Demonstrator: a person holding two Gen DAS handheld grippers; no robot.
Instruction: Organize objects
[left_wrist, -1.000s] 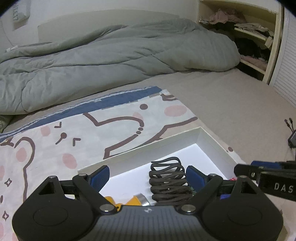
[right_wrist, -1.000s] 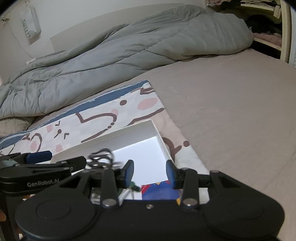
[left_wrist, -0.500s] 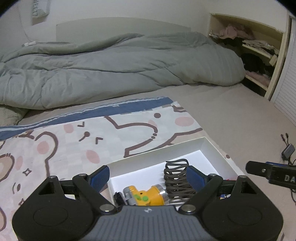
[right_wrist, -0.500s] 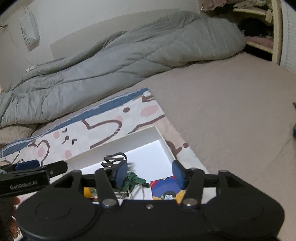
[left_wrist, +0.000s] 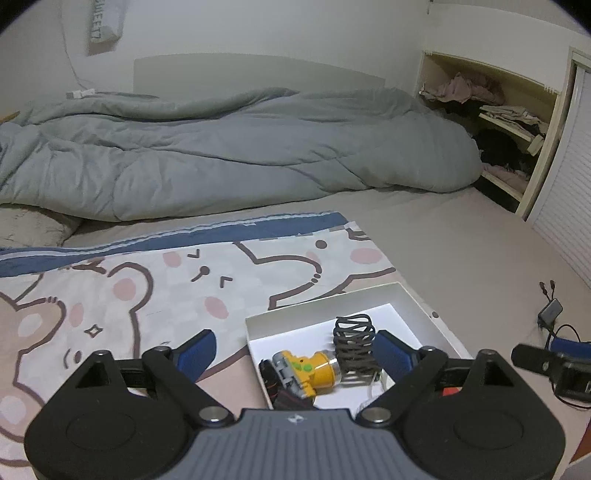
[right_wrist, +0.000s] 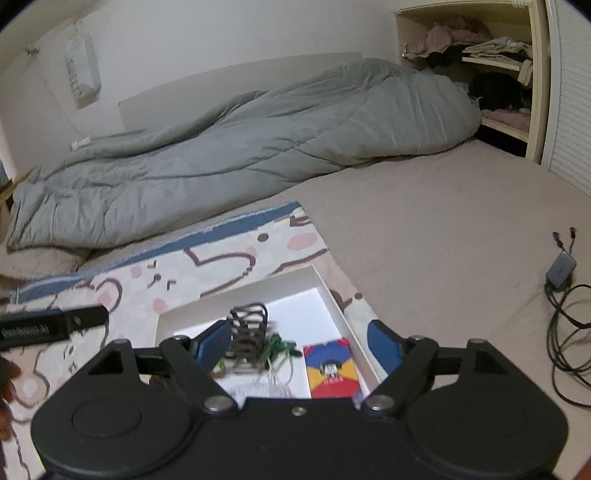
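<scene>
Room: bedroom; grey duvet (left_wrist: 236, 155) heaped at the far side of the bed (right_wrist: 424, 229), open shelves of clothes (left_wrist: 491, 110) at the right.
Bed surface: cartoon-bear blanket (left_wrist: 122, 291) spread at the near side, white box (left_wrist: 417, 303) resting on its right edge.
Change: over the last second both views have pulled up and back; the box has shrunk in frame and more of its contents now show. Both tools have withdrawn from it.
Left tool (left_wrist: 293, 350): fingers wide apart, nothing between them, held above the box.
Right tool (right_wrist: 297, 341): now spread wide, having been narrower a second ago; empty, hovering over the box.
Box contents: dark coiled cord (left_wrist: 352, 343) upright near the centre, yellow toy (left_wrist: 308, 373) just beside it, red and yellow card pack (right_wrist: 331, 365) against the right wall, small green item (right_wrist: 277, 347) between cord and pack.
Loose item: black adapter with cable (right_wrist: 561, 269) on the bare sheet, well apart from the box.
Assessment: a deposit looks complete; the adapter likely remains to be collected.
</scene>
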